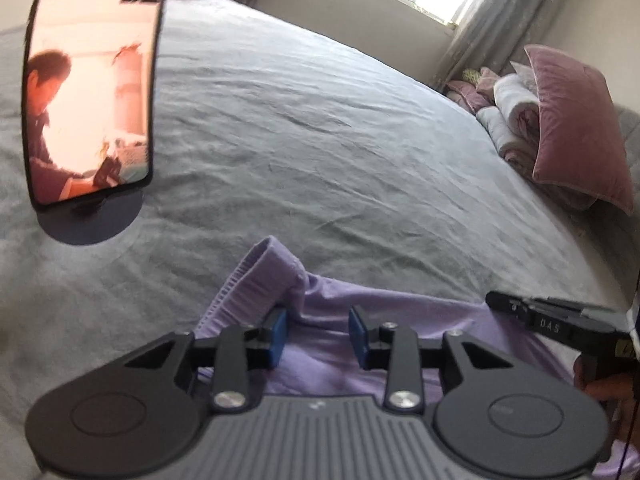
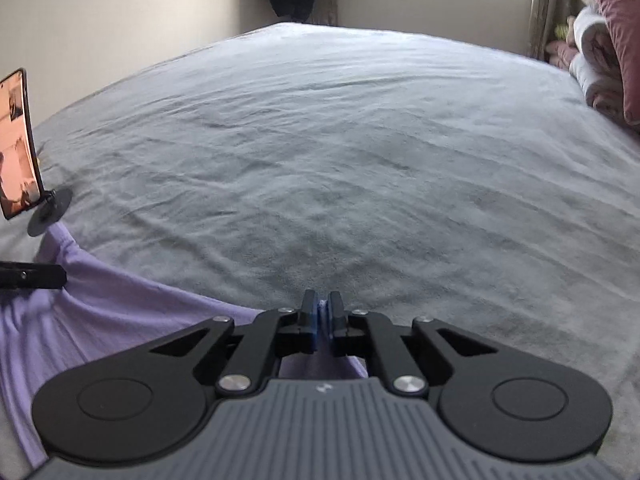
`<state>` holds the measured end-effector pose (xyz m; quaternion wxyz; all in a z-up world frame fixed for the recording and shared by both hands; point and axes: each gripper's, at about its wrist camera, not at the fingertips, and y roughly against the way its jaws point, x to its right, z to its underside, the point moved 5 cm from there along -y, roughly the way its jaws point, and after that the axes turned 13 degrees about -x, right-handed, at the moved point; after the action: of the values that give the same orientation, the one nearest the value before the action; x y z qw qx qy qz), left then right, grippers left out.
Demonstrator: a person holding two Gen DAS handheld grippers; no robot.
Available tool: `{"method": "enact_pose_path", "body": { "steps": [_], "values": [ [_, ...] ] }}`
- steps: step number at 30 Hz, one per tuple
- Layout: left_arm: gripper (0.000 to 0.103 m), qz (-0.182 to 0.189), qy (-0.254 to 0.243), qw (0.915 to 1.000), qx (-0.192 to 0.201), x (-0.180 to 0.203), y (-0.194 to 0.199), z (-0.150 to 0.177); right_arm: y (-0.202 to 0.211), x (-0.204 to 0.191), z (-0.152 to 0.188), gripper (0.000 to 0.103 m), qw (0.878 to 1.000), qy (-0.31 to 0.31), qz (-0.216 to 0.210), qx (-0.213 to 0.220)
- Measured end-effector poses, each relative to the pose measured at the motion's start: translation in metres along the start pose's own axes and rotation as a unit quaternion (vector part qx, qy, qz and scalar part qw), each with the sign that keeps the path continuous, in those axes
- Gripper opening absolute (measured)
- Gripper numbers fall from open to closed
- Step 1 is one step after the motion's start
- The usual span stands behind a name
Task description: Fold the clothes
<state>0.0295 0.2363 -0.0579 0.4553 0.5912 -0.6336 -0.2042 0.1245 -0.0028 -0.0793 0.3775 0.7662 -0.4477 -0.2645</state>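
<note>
A lilac garment [image 1: 320, 364] of soft, thin knit cloth lies spread but rumpled on the near part of a bed covered in grey sheet [image 1: 320, 140], its far edge curving across the sheet. At its far left corner a ribbed band [image 1: 256, 280], like a cuff or hem, is pushed up into a raised hump, with a fold running down beside it. From the right wrist view the same cloth [image 2: 100, 320] spreads in shallow wrinkles toward the left.
</note>
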Motion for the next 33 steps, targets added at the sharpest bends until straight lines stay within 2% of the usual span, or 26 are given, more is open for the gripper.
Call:
{"method": "enact_pose_path", "body": {
  "steps": [2,4,5,6,9,14,21,27,33],
  "values": [
    [0.042,-0.011,-0.016,0.9998,0.005,0.006,0.0,0.0,0.004,-0.001,0.001,0.016,1.0,-0.007,0.001,0.0],
    [0.05,-0.015,-0.027,0.9995,0.009,0.011,0.001,0.001,0.011,0.0,0.002,0.031,1.0,-0.018,0.005,-0.003],
    [0.051,-0.016,-0.03,0.9994,0.011,0.015,0.002,0.001,0.014,0.0,0.002,0.047,1.0,-0.021,0.009,-0.001],
    [0.052,-0.016,-0.034,0.9992,0.012,0.018,0.002,0.001,0.019,0.001,0.003,0.053,1.0,-0.023,0.012,0.005],
    [0.059,-0.009,-0.048,0.9987,0.015,0.029,0.003,0.001,0.033,0.007,0.009,0.057,0.999,-0.028,0.021,0.011],
    [0.061,-0.002,-0.071,0.9973,0.019,0.051,0.004,0.005,0.067,0.037,0.03,0.066,0.997,-0.071,0.037,0.016],
    [0.061,-0.013,-0.122,0.9916,0.04,0.097,-0.003,0.01,0.119,0.098,0.075,0.066,0.987,-0.141,0.064,0.037],
    [0.061,0.001,-0.16,0.9868,0.025,0.143,-0.02,0.019,0.166,0.153,0.129,0.066,0.972,-0.208,0.086,0.064],
    [0.061,0.012,-0.211,0.9774,0.016,0.186,-0.032,0.036,0.202,0.191,0.178,0.066,0.963,-0.235,0.117,0.066]
  ]
}}
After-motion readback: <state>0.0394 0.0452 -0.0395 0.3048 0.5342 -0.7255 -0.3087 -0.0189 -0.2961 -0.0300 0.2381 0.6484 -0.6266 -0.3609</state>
